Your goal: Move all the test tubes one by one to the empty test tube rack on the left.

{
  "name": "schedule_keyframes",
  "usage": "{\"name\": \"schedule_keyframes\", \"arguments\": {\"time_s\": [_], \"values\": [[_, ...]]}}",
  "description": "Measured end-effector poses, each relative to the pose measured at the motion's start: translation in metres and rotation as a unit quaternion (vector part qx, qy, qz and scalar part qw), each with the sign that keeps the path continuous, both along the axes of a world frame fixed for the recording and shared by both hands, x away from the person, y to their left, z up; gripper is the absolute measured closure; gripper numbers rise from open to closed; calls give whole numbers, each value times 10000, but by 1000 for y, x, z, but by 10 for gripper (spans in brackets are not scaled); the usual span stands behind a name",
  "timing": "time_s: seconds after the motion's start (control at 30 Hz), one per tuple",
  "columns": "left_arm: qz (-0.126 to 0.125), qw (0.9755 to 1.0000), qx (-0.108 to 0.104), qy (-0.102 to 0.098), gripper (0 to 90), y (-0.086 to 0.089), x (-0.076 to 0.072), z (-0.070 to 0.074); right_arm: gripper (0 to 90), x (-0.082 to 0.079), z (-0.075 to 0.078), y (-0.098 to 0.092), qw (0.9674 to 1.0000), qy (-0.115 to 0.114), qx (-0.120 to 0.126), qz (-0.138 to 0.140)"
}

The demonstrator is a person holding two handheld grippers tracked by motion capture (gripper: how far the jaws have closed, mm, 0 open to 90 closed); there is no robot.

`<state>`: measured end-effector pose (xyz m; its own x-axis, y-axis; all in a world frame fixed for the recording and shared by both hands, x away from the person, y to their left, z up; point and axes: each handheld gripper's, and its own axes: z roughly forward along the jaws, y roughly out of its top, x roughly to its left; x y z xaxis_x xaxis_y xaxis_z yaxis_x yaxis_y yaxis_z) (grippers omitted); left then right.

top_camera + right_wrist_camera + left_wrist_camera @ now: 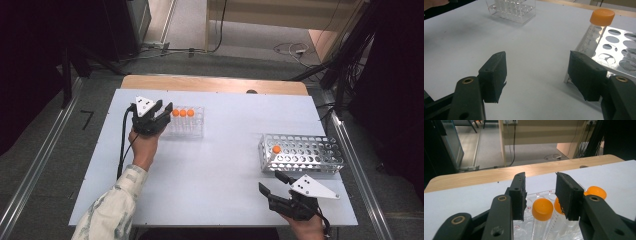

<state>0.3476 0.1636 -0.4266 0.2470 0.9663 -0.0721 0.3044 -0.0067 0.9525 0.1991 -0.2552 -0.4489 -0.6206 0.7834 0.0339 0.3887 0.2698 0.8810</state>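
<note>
A white table (pixel 215 165) is standing on a grey floor, with a wooden strip along its far edge and dark stands around it.

The left gripper (pixel 167 111) is sitting near the table's far left corner, right at the clear rack (pixel 187 122). Its jaws are standing a little apart, and nothing is being pinched between them. In the left gripper view, the nearest tube (pixel 541 216) with its orange cap is standing in the rack just below the gap between the jaws, not touched. Two more orange-capped tubes are standing beside it in the same row.

The right gripper (pixel 270 184) is waiting near the table's front right corner, its jaws wide and holding nothing. Just past it, the metal rack (pixel 302 154) is sitting by the right edge, and one tube (pixel 596 27) is standing in its near left corner hole.

The tubes are looking light, thin and smooth, so they are likely to slip or tip. I think the best place to grab is just under the cap, squeezing softly, then lifting straight up so the clear rack is not dragged along.
</note>
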Motion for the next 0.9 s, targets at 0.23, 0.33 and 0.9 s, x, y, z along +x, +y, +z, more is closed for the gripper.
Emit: {"name": "schedule_keyframes", "arguments": {"time_s": [0.23,0.33,0.9], "values": [[-84,9999,-133,46,416,0,-16,5,304,3,-1,-3,9999,-8,8,-148],[-127,9998,-183,10,361,-1,-28,6,307,6,-2,-5,9996,-53,-27,-274],[-626,9977,-102,221,291,-12,-91,-28,524,51,-10,-2,9936,-370,-178,-1052]]}}
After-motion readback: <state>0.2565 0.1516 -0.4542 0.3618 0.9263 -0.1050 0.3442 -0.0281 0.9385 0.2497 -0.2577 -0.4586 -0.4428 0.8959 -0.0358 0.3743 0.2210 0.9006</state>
